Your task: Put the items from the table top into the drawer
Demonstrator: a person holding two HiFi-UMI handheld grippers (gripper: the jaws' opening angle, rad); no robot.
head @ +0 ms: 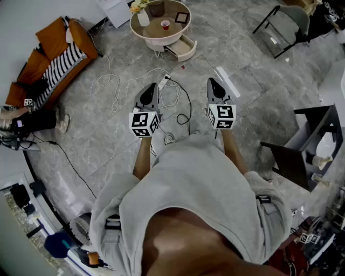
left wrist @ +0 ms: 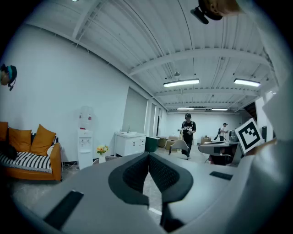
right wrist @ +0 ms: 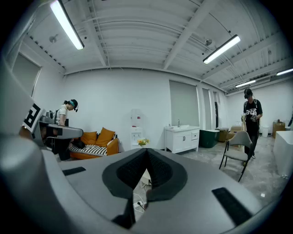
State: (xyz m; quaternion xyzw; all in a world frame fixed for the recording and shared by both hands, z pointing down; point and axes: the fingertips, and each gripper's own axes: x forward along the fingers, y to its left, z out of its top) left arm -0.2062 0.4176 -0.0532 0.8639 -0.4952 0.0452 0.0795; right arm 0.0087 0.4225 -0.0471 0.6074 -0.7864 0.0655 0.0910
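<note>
While the round counter [head: 153, 32] stands well apart from the person [head: 188, 188], a loose white cable [head: 115, 91] and a power strip [head: 163, 82] sprawl on the floor [head: 242, 64] between it and the two tools. Left of the counter sits an orange sofa [head: 51, 54]; right of it, a grey chair [head: 288, 24]. On the counter stand a vase of flowers [head: 143, 16], a red cup [head: 165, 24], a small dark frame [head: 182, 17] and what looks like a brown pot [head: 157, 8]. Under the counter's near edge a drawer [head: 182, 48] is pulled open; its contents are too small to tell. The left tool [head: 152, 86] and the right tool [head: 212, 81] point toward the counter, jaws pressed together on nothing.
</note>
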